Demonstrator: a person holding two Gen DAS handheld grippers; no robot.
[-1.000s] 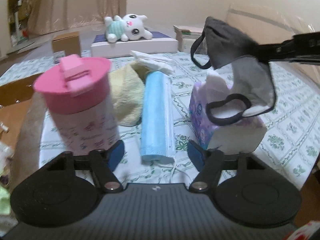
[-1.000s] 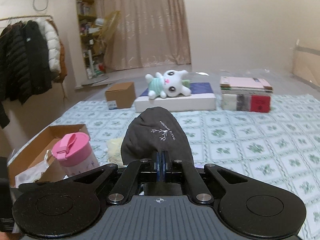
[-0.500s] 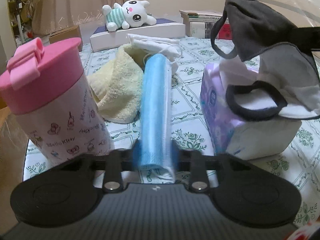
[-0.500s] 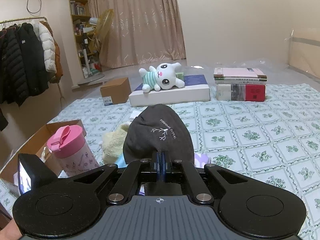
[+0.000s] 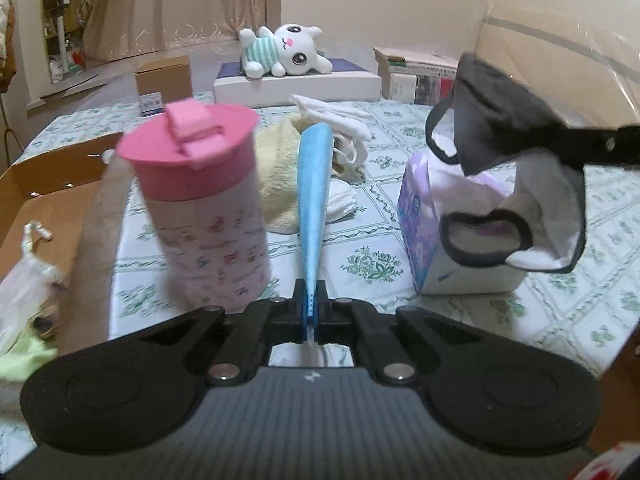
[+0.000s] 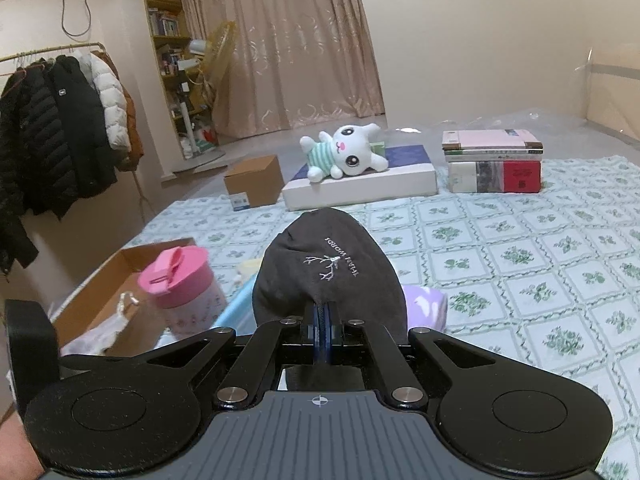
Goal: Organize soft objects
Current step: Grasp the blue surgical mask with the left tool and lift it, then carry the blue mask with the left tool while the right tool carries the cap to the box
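Left gripper is clamping the blue mask; right gripper is pinching the grey mask above the tissue pack. Bed is carrying the pink cup at its left edge; coats are hanging by the wall.

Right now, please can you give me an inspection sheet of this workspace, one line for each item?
Surface: green-patterned cloth covers it, bare on the right.
Job's things: blue mask clamped at its near end; grey mask hangs in the air; yellow towel and white masks lie behind.
Clutter: pink-lidded cup, tissue pack, cardboard box at the left edge, plush toy on a flat white box, stacked books.
Grippers: left tongs shut on the blue mask; right tongs shut on the grey mask.
Cables: nothing seen.
Surroundings: curtain, coats on a rack, shelves.
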